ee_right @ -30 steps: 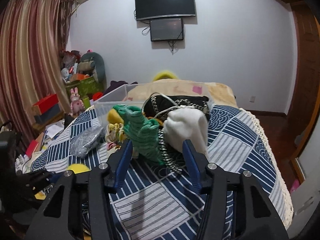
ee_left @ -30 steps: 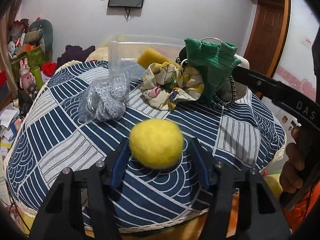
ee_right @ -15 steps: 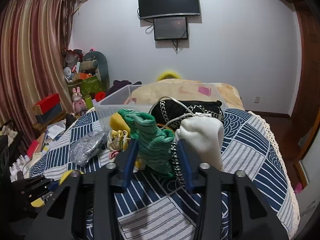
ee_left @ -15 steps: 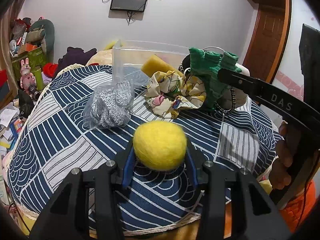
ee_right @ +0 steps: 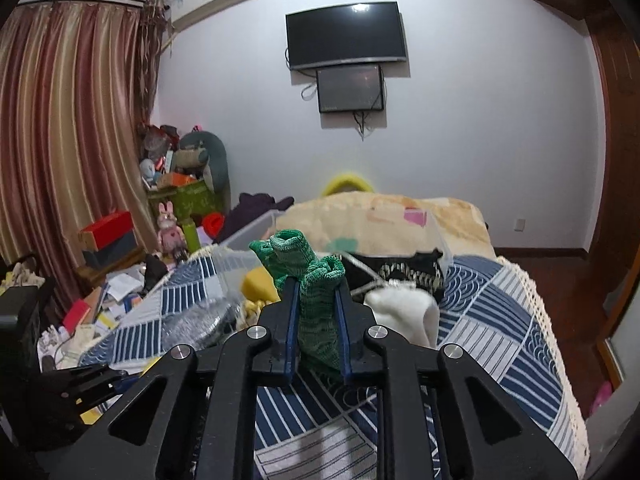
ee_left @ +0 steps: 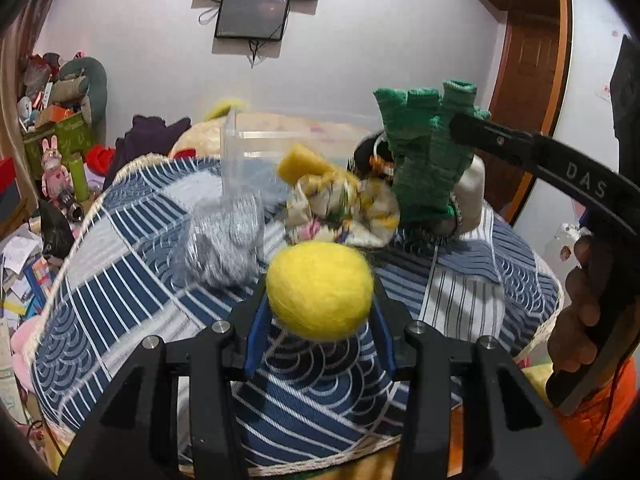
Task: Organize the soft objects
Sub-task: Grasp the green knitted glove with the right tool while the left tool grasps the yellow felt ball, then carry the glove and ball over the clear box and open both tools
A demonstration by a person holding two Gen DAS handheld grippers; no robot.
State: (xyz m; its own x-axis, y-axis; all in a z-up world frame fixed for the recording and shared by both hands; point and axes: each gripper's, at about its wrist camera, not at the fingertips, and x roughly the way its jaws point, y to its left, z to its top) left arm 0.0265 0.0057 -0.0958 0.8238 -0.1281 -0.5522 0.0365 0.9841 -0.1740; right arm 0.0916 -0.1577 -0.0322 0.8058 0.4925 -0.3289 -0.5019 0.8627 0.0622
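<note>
My left gripper (ee_left: 320, 312) is shut on a fuzzy yellow ball (ee_left: 319, 290) and holds it above the blue patterned tablecloth (ee_left: 132, 280). My right gripper (ee_right: 317, 304) is shut on a green knitted glove (ee_right: 316, 300) and holds it lifted; the glove also shows in the left wrist view (ee_left: 428, 160). A clear plastic bin (ee_left: 280, 136) stands at the back of the table. A grey item in a plastic bag (ee_left: 224, 240), a floral cloth (ee_left: 340, 208) and a yellow sponge (ee_left: 300, 164) lie in front of it.
A white soft item (ee_right: 404, 316) and a black bag with a chain (ee_right: 404, 272) lie on the table's right part. Clutter and boxes (ee_right: 108, 236) fill the floor to the left. A bed with a beige blanket (ee_right: 380, 216) is behind the table.
My left gripper closed on the yellow ball and lifted it. My right gripper closed on the green glove and raised it off the pile.
</note>
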